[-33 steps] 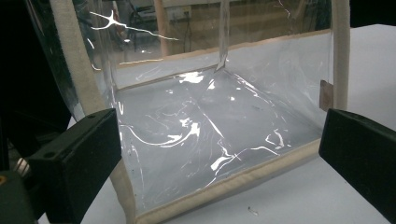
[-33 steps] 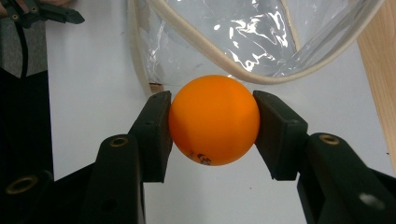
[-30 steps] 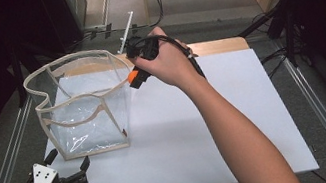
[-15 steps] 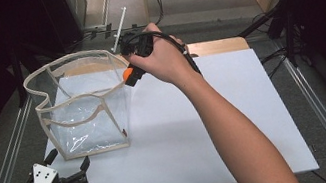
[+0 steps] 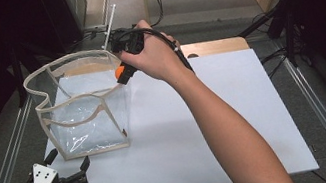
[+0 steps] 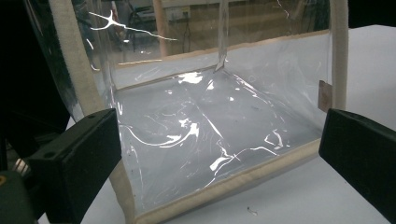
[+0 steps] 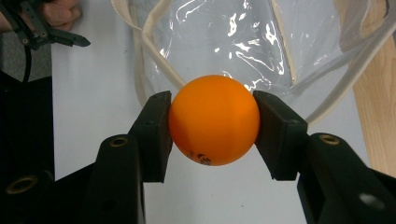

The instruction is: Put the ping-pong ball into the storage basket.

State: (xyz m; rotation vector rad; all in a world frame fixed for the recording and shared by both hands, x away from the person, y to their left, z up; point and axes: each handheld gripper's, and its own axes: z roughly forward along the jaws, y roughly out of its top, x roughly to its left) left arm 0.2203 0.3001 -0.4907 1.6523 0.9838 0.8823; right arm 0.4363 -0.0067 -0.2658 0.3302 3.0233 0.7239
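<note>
Right hand-held gripper (image 7: pixel 212 123) clamping orange ball (image 7: pixel 214 120), above clear bag (image 7: pixel 243 42)

Black jaws with brass-ringed screw holes, grey three-cornered plate (image 5: pixel 43 179).

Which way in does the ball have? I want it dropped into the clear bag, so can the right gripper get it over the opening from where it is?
Probably yes. The right gripper holds the orange ball at the clear bag's rim, and the top looks open. The left gripper waits apart, near the bag's base.
</note>
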